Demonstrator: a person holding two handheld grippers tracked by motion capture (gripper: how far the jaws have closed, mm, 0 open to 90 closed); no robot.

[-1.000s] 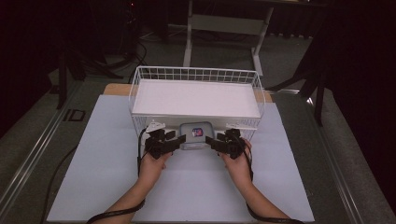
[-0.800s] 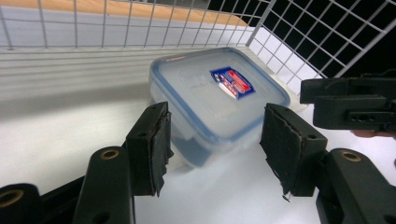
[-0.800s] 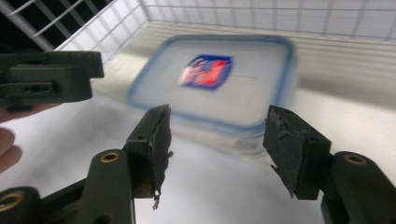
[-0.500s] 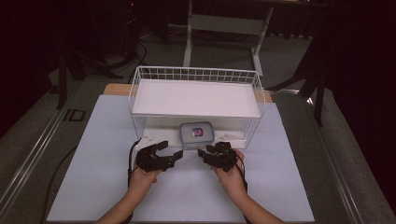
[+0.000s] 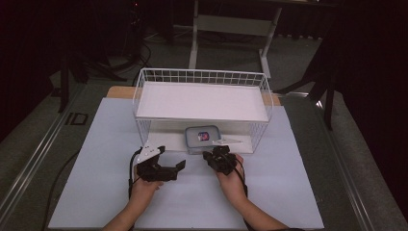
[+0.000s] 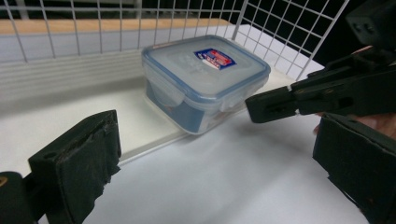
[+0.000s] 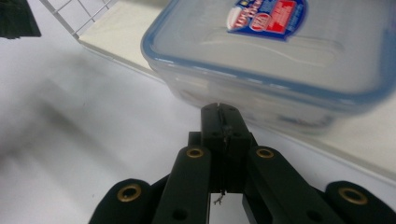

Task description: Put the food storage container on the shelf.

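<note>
Container: a clear plastic food box [image 5: 202, 137] with a blue-rimmed snap lid and a red-and-blue label on top; lid on and lying flat.
Container, location: on the lower level of the wire rack [image 5: 202, 77], at the front edge, right of centre, under the rack's white shelf. In the left gripper view the box [image 6: 205, 79] sits on a thin white base board, one corner reaching to that board's front edge.
Left gripper: in the high view the left gripper [image 5: 161, 168] rests low over the white table mat [image 5: 96, 159], in front of the rack's left half and apart from the box. Its jaws stand wide apart with nothing between them; the box shows in the gap farther off.
Right gripper: in the high view the right gripper [image 5: 219, 158] lies just in front of the box, tips pointing at its near side. In its own view the right gripper [image 7: 219, 108] has its jaws pressed together, nothing held, the tips close to the box's [image 7: 280, 56] front wall; whether they touch it cannot be told.
Hands: one bare hand behind each gripper, forearms entering from the bottom edge of the high view.
Rack: white wire, two levels, standing on the far half of the mat.
Surroundings: dark floor and a grey frame beyond the table.
</note>
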